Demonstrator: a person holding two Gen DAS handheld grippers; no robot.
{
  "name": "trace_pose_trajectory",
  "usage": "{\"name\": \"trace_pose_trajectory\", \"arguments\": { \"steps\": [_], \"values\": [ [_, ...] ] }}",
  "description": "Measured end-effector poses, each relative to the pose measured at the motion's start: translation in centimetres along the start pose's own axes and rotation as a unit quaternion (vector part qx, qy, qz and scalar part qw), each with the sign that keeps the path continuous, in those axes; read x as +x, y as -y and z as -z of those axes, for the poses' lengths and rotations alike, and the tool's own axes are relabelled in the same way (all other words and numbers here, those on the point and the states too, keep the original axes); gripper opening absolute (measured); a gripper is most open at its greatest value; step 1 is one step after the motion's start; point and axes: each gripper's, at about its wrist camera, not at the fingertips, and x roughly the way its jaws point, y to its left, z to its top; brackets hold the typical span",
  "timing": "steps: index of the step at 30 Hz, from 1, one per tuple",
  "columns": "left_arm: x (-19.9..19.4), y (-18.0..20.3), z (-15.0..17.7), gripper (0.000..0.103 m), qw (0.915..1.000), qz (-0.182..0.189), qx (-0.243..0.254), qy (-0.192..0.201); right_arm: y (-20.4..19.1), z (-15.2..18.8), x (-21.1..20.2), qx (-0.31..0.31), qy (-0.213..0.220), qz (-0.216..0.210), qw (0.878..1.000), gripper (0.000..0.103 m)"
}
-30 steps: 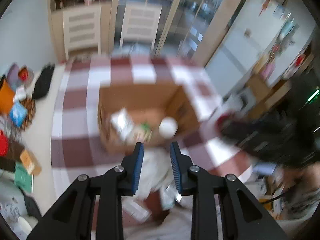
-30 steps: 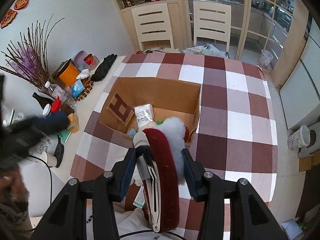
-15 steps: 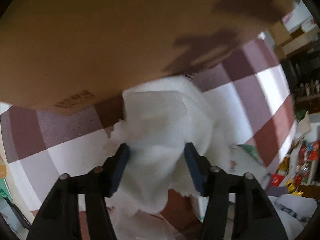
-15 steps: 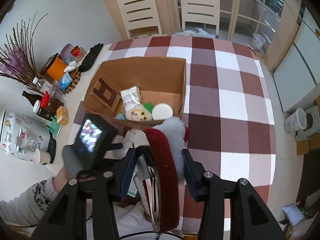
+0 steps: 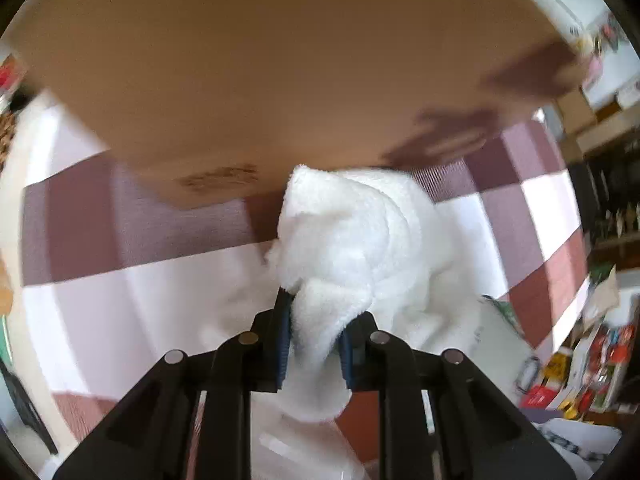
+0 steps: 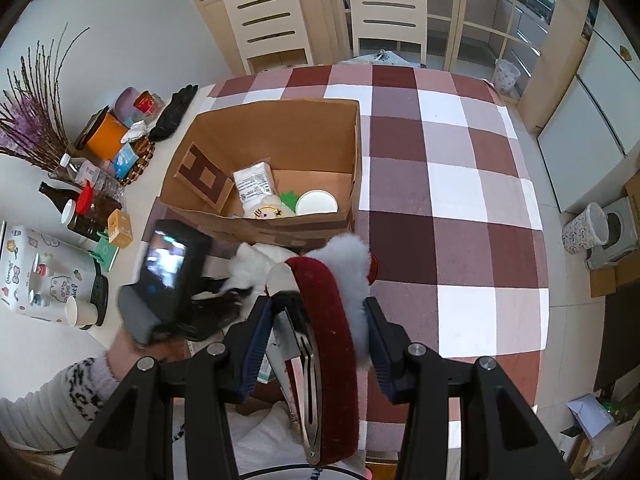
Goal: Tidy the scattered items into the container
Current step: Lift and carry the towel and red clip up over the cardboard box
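Observation:
My left gripper [image 5: 314,334] is shut on a white fluffy cloth [image 5: 352,240] that lies on the checked tablecloth against the near wall of the cardboard box [image 5: 260,80]. My right gripper [image 6: 316,344] is shut on a dark red hair clip with white fur trim [image 6: 332,312], held above the table in front of the box [image 6: 280,136]. The box holds a white packet [image 6: 254,186], a round white lid [image 6: 317,203], a small plush face [image 6: 267,211] and a green piece. The left gripper [image 6: 224,300] and the cloth [image 6: 256,260] show in the right wrist view.
Bottles [image 6: 76,208], an orange cup [image 6: 105,138], a basket, a black glove [image 6: 176,110] and a white patterned box [image 6: 36,272] crowd the table's left side. Two chairs [image 6: 386,8] stand behind. Packets [image 5: 560,368] lie at the near right edge.
My left gripper came down to the white cloth beside the box, opened around it, and has now closed on it. My right gripper has kept holding the hair clip.

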Motion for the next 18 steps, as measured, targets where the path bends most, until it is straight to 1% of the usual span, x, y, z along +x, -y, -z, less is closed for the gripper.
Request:
{"name": "trace_pose_trajectory", "arguments": {
  "steps": [4, 6, 8, 12, 17, 18],
  "values": [
    [-4.9, -0.4, 1.6, 0.021, 0.9990, 0.010, -0.021, 0.038, -0.6, 0.0, 0.0, -0.008, 0.004, -0.010, 1.000, 0.046],
    [-7.1, -0.9, 0.9, 0.021, 0.9976, 0.019, -0.034, 0.056, -1.0, -0.1, 0.1, -0.012, 0.004, -0.015, 1.000, 0.046],
    [-10.1, -0.9, 0.9, 0.021, 0.9953, 0.031, -0.041, 0.083, -1.4, -0.3, 0.1, -0.017, 0.006, -0.020, 1.000, 0.046],
    [-15.4, -1.0, 0.0, 0.021, 0.9907, 0.039, -0.026, 0.128, -2.2, -0.7, -0.1, -0.028, 0.011, -0.029, 0.999, 0.046],
    [-21.2, -0.4, -1.4, 0.021, 0.9826, 0.051, -0.006, 0.179, -3.3, -1.5, -0.6, -0.041, 0.020, -0.040, 0.998, 0.047],
    [-21.8, -0.3, -1.7, 0.021, 0.9811, 0.053, -0.004, 0.186, -3.5, -1.7, -0.7, -0.045, 0.023, -0.042, 0.998, 0.047]
  ]
}}
